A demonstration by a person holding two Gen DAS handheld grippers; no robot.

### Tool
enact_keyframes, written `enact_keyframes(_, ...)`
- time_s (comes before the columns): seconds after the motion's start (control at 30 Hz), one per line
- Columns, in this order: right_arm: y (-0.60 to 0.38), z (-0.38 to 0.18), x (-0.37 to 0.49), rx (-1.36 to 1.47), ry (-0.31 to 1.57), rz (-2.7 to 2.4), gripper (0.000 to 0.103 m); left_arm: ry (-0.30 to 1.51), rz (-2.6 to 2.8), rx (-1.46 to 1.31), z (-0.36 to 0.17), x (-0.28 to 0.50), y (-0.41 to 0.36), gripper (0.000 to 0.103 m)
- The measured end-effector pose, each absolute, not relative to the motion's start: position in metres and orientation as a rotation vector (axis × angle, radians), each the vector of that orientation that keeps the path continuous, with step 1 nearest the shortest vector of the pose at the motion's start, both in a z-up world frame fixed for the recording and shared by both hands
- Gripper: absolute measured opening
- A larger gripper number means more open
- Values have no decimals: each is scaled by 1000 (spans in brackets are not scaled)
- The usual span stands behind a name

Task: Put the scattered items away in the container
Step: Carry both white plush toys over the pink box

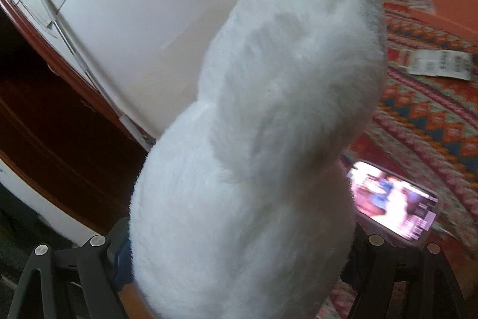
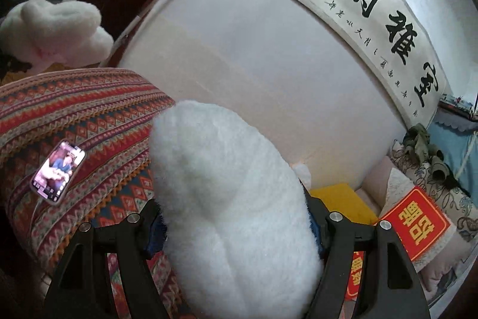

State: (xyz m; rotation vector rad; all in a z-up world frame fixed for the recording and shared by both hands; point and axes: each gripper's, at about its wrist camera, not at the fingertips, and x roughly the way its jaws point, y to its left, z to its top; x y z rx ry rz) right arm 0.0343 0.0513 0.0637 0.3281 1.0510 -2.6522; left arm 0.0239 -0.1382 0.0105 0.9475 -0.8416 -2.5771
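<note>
At the bottom of the left wrist view, a white plush toy (image 1: 254, 154) is being gripped by the left gripper (image 1: 239, 253), its black fingers (image 1: 89, 265) pressing in from either side. The toy is filling the centre of that frame, rising from the bottom edge toward the upper right. Just beside it, at the lower right, a lit phone (image 1: 394, 199) is lying on a patterned blanket (image 1: 424, 115). Farther up the right side, a printed paper slip (image 1: 439, 65) is resting on the blanket, and an orange surface (image 1: 442, 2) is being seen beyond it. A white wall (image 1: 155, 20) is taking up the upper left.

In the right wrist view, a second white plush piece (image 2: 233, 199) is being clenched at the bottom centre by the right gripper (image 2: 236, 226), one finger on each side. To the left, the phone (image 2: 58, 172) is lying on the blanket (image 2: 89, 115). At the lower right, a red card (image 2: 418, 223) is showing. At the upper left, another white plush shape (image 2: 56, 29) is being held up above the blanket. Farthest off, a calligraphy scroll (image 2: 358, 8) is hanging on the wall (image 2: 239, 65). No container can be made out in either view.
</note>
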Motion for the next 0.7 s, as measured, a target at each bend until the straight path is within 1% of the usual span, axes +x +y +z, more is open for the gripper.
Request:
enact_keyframes(0.2,104,64,52,355,1047,-2700,75,-832,-2691,978,4,53,-95,86)
enact_keyframes(0.37,162,79,60,387,969,-2830,75,-793,-2860,995,7,46,-46,86)
enact_keyframes(0.6,259,122,64,329,931,-3060,75,-716,-3196,915,54,-18,40,86)
enact_keyframes(0.7,304,150,52,250,843,-3147,76,-640,-3336,881,79,-58,77,86)
